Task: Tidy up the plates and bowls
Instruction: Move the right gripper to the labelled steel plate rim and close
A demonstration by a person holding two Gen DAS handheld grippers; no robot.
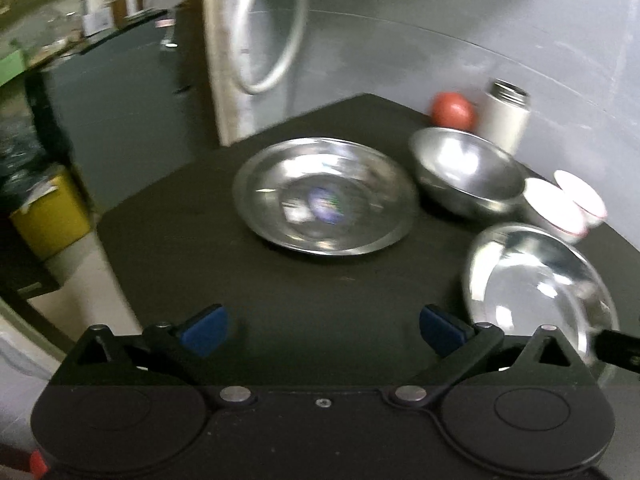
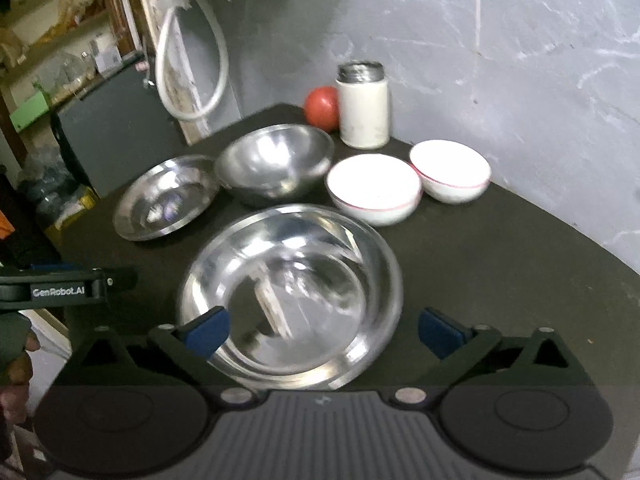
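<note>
Left wrist: left gripper (image 1: 322, 330) jaws apart, empty, over dark worktop (image 1: 180, 240). Steel plate (image 1: 324, 196) at 12 o'clock; steel bowl (image 1: 468, 170) at 1.

Right wrist: right gripper (image 2: 322, 330) jaws apart, second steel plate (image 2: 290, 296) between them; two white bowls (image 2: 374, 188) touching at 1.

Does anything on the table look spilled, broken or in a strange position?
Nothing stands out. The two steel plates, the steel bowl and the two white bowls all sit upright and empty. No spill or damage shows, though the pictures are blurred.
</note>
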